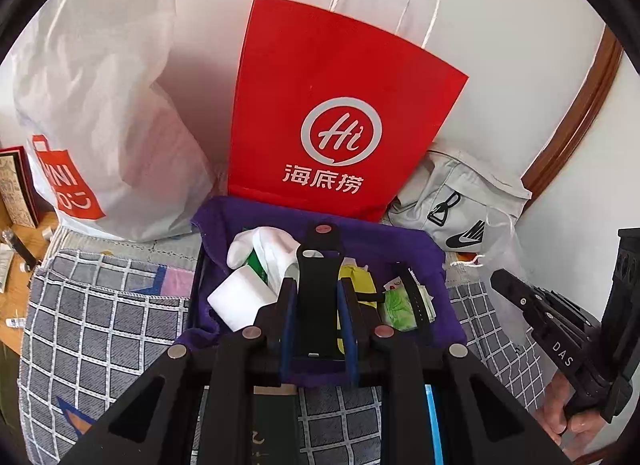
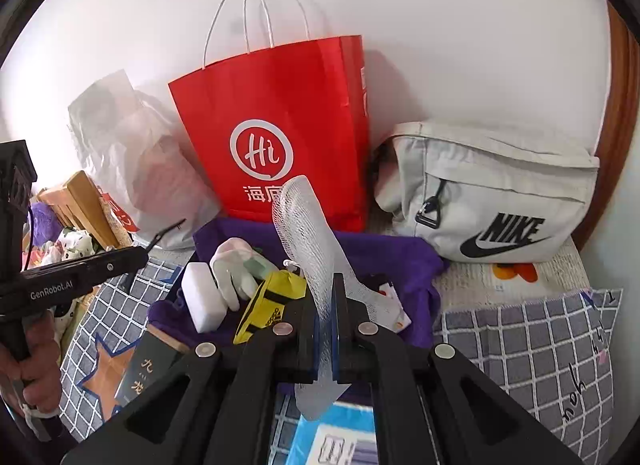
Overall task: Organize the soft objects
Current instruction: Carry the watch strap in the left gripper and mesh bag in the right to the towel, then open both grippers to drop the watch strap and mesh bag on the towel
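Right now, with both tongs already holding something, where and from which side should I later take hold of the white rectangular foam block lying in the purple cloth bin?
Grip the white rectangular foam block across its two broad flat faces, near the upper end. Come from above on the bin's open left side: the white glove leans against its right face, the yellow pouch crowds beyond, and the purple cloth bin wraps its base.

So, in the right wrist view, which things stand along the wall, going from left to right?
Clear plastic bag → red paper bag → grey Nike bag.
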A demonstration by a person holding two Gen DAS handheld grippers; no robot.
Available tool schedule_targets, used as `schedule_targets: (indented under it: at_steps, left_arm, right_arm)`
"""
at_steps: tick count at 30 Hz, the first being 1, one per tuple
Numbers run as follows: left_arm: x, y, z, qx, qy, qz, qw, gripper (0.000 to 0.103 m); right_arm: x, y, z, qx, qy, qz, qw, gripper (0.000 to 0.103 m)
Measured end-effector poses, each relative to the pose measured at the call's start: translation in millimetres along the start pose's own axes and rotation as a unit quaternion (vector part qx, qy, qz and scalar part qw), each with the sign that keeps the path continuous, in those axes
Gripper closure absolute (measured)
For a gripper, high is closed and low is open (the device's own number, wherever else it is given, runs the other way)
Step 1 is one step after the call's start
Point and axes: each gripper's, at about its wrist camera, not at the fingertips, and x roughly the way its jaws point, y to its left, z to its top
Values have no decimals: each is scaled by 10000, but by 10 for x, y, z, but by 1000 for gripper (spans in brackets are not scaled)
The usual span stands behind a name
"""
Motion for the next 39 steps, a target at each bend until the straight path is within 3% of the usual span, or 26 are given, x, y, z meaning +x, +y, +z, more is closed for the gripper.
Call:
schedule_targets:
  at_steps: [13, 26, 39]
  left_arm:
    - [556, 6, 51, -20, 326, -71, 9994, 83]
    - [842, 65, -3, -105, 587, -389, 9975, 83]
    - [1042, 22, -64, -258, 780, -345, 9960, 85]
  right_arm:
    - [575, -105, 36, 52, 330, 84, 9994, 98]
    - [1033, -189, -127, -74, 994, 84, 9950, 96]
    - [1264, -164, -219, -60, 1375, 69, 9905, 95]
